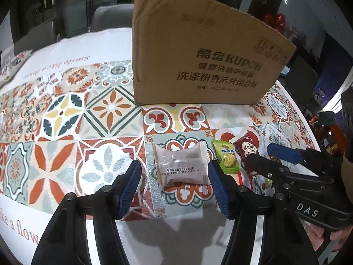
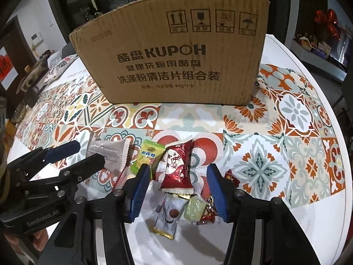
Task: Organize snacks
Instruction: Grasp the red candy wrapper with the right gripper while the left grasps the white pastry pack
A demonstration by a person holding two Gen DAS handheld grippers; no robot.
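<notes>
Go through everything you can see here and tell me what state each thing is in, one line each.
Cardboard box: upright on the table, inside hidden.
Pale pink snack packet: sealed, flat, between the open left tongs, not gripped.
Green durian candy: sealed, lying flat.
Red snack packet: sealed, between the open right tongs, not gripped.
Pale green wrapped sweet: wrapped, lying loose.

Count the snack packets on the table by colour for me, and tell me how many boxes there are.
Pale pink-grey packet: 1
Green packet with yellow fruit: 1
Red packet with white heart: 1
White packet with gold ends: 1
Pale green sweet: 1
Small red foil sweets: at least 2, partly hidden
Cardboard box: 1
Total: at least 7 snacks, plus 1 box.
</notes>
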